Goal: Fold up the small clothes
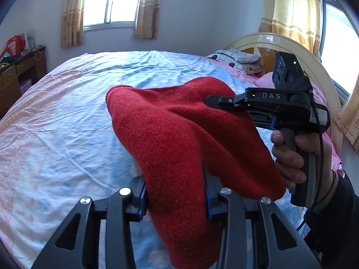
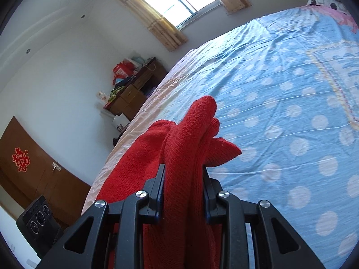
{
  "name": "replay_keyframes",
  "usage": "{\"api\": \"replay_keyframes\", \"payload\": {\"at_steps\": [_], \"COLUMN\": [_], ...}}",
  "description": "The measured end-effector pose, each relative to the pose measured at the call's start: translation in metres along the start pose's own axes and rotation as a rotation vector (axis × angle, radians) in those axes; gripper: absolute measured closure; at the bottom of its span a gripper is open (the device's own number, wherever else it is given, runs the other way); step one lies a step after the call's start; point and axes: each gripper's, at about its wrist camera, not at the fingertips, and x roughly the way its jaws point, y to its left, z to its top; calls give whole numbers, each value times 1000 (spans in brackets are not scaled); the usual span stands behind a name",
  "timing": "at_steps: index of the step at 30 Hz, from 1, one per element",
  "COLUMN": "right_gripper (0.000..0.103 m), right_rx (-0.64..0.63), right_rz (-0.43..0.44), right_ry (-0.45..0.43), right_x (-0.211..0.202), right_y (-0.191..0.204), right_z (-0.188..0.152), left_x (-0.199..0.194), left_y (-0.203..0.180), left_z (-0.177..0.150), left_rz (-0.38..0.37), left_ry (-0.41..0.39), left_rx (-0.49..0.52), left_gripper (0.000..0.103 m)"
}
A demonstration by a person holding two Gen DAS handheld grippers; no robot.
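A small red knit garment [image 1: 179, 134] hangs in the air above the bed, stretched between both grippers. My left gripper [image 1: 175, 199] is shut on its near edge, with fabric draping over and below the jaws. In the left wrist view the right gripper [image 1: 215, 102] comes in from the right and pinches the garment's far right edge, held by a hand [image 1: 291, 157]. In the right wrist view my right gripper [image 2: 182, 188] is shut on a bunched fold of the red garment [image 2: 193, 134], which sticks out past the fingertips.
The bed [image 1: 78, 112] has a light blue and pink sheet with white dots [image 2: 280, 112]. Pillows [image 1: 237, 60] and a curved headboard [image 1: 291, 44] are at the far right. A wooden desk [image 1: 15, 74] with clutter stands beyond the bed's left side. Windows with curtains are behind.
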Motion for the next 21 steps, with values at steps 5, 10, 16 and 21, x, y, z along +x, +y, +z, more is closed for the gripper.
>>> {"api": "replay_keyframes", "payload": {"at_steps": [5,10,16,21], "right_gripper": [76,76,76,76], "right_rx": [-17,-28,-47,-64], "right_rz": [27,50,73,90], "right_ry": [14,39,71,96], "right_x": [11,27,49,65], "right_y": [14,29,49,66], "right_z": [-6,-12,-19,-24], "left_x": [-12,-23,-31,-40], "left_y": [10,25,40,51], "left_z": [-7,-16,-23,-29], "left_rz": [25,49,81,105], "left_ry": [-9,-14,-15,-19], "left_rx": [-5,-17,-38,-57], "left_gripper": [63,63,63,63]}}
